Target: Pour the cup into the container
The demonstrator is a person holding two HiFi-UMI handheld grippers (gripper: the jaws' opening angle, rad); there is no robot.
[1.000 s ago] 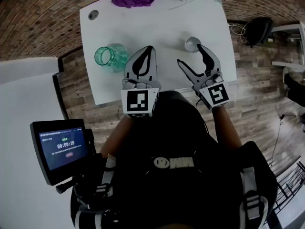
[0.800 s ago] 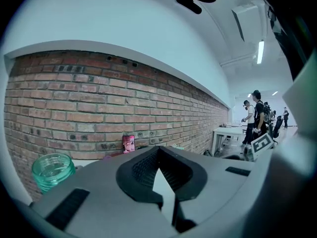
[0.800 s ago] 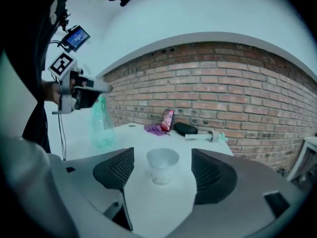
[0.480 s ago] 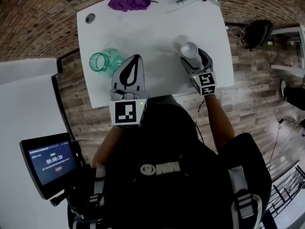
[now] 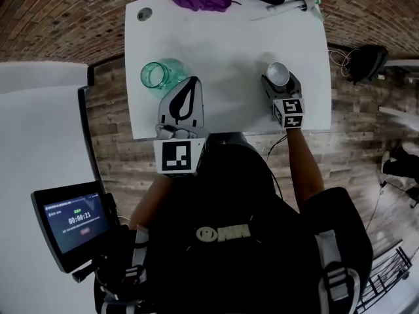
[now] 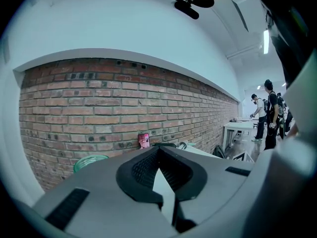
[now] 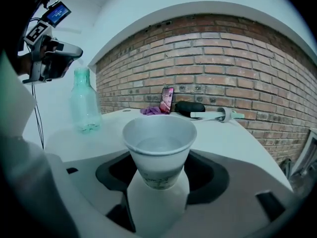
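Between the right gripper's point(image 5: 279, 84) parted jaws, which have just been closing, stands the white cup point(image 7: 159, 148) of clear liquid; the pads seem not to press it. The left gripper point(image 6: 158, 151) is closed and empty, near the green glass container point(image 5: 159, 75). Cup and container stand on 1 white table point(image 5: 222, 41) by a brick wall point(image 7: 223, 58). 1 second earlier, the right gripper hung short of the cup.
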